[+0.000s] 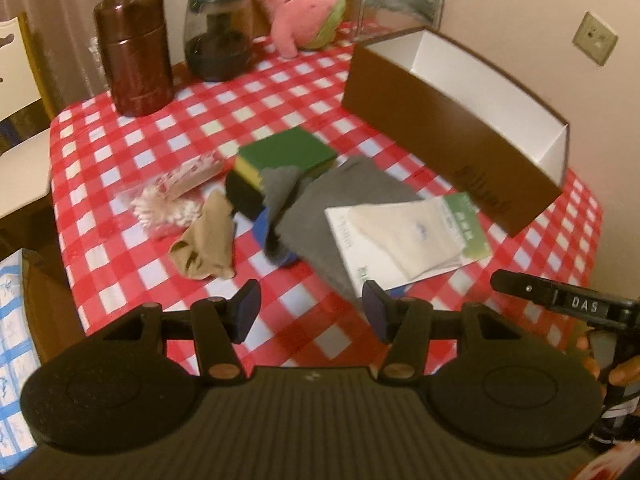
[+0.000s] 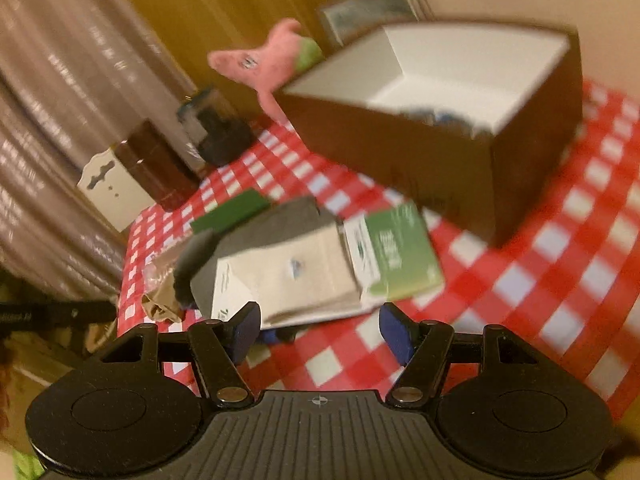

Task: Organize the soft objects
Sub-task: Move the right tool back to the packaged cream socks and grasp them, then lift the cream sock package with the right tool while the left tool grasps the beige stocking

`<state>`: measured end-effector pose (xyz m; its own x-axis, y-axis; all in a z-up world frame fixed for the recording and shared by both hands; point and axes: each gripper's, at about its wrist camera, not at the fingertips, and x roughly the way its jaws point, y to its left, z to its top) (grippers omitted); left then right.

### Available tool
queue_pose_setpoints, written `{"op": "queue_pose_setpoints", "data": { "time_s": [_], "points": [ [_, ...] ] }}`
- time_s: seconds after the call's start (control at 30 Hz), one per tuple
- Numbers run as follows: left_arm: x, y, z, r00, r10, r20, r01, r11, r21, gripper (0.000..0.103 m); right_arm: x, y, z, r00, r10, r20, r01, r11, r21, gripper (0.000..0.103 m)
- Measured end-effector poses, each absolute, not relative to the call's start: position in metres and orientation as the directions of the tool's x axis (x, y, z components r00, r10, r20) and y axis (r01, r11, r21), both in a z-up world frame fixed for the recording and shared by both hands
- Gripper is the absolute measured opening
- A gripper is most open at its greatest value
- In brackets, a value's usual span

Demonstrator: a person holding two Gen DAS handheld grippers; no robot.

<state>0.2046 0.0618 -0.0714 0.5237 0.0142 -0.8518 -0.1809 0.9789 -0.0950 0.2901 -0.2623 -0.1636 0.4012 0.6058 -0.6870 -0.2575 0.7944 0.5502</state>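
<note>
On the checked table [image 1: 132,292]: one brown box [image 1: 440,128], white inside, toward the right edge. One pink plush [image 1: 300,4] at the far edge. Two dark jars there: one brown canister [image 1: 134,52], one glass jar [image 1: 218,36]. One green-topped sponge [image 1: 286,156], one grey cloth [image 1: 340,216], one tan sock [image 1: 208,240], one packaged white cloth [image 1: 408,232], one bagged white fluffy item [image 1: 164,208].
</note>
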Motion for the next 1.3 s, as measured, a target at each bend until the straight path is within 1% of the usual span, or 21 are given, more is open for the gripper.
{"op": "queue_pose_setpoints", "data": {
  "time_s": [0.1,0.33,0.6,0.63,0.7,0.8,0.93,1.0,1.07,1.17,1.2,1.3],
  "points": [
    [0.205,0.07,-0.078,0.515,0.016,-0.857,-0.186,0.978,-0.093,0.053,0.292,-0.26,-0.179,0.391,0.618,-0.682,-0.173,0.777,0.605,0.066],
    [0.209,0.09,-0.087,0.513,0.009,-0.858,-0.183,0.978,-0.099,0.053,0.299,-0.248,-0.206,0.392,0.662,-0.639,0.011,0.691,0.722,0.066],
    [0.21,0.112,-0.095,0.502,-0.015,-0.865,-0.174,0.978,-0.117,0.053,0.308,-0.242,-0.241,0.43,0.673,-0.601,0.247,0.552,0.796,0.066],
    [0.21,0.114,-0.096,0.501,-0.016,-0.865,-0.172,0.978,-0.117,0.053,0.309,-0.242,-0.244,0.449,0.675,-0.586,0.262,0.527,0.808,0.066],
    [0.212,0.119,-0.097,0.5,-0.019,-0.866,-0.17,0.978,-0.12,0.053,0.312,-0.242,-0.244,0.465,0.664,-0.586,0.292,0.51,0.809,0.066],
    [0.214,0.125,-0.1,0.499,-0.031,-0.866,-0.165,0.978,-0.13,0.053,0.313,-0.243,-0.226,0.514,0.636,-0.575,0.249,0.531,0.81,0.063],
    [0.219,0.132,-0.104,0.5,-0.046,-0.865,-0.161,0.976,-0.145,0.053,0.31,-0.245,-0.202,0.576,0.607,-0.547,0.191,0.551,0.812,0.054],
    [0.222,0.134,-0.105,0.5,-0.049,-0.865,-0.159,0.976,-0.147,0.053,0.313,-0.24,-0.2,0.585,0.599,-0.547,0.196,0.55,0.812,0.052],
    [0.225,0.136,-0.107,0.499,-0.048,-0.865,-0.157,0.977,-0.145,0.053,0.319,-0.233,-0.206,0.569,0.596,-0.567,0.23,0.547,0.805,0.047],
    [0.229,0.14,-0.109,0.496,-0.046,-0.867,-0.156,0.978,-0.141,0.053,0.327,-0.226,-0.219,0.562,0.593,-0.577,0.284,0.516,0.808,0.037],
    [0.23,0.142,-0.11,0.494,-0.043,-0.868,-0.158,0.978,-0.139,0.053,0.329,-0.226,-0.223,0.558,0.592,-0.581,0.299,0.51,0.806,0.03],
    [0.232,0.147,-0.115,0.487,-0.041,-0.873,-0.164,0.977,-0.137,0.053,0.331,-0.226,-0.229,0.556,0.603,-0.572,0.337,0.465,0.818,0.018]
  ]
}}
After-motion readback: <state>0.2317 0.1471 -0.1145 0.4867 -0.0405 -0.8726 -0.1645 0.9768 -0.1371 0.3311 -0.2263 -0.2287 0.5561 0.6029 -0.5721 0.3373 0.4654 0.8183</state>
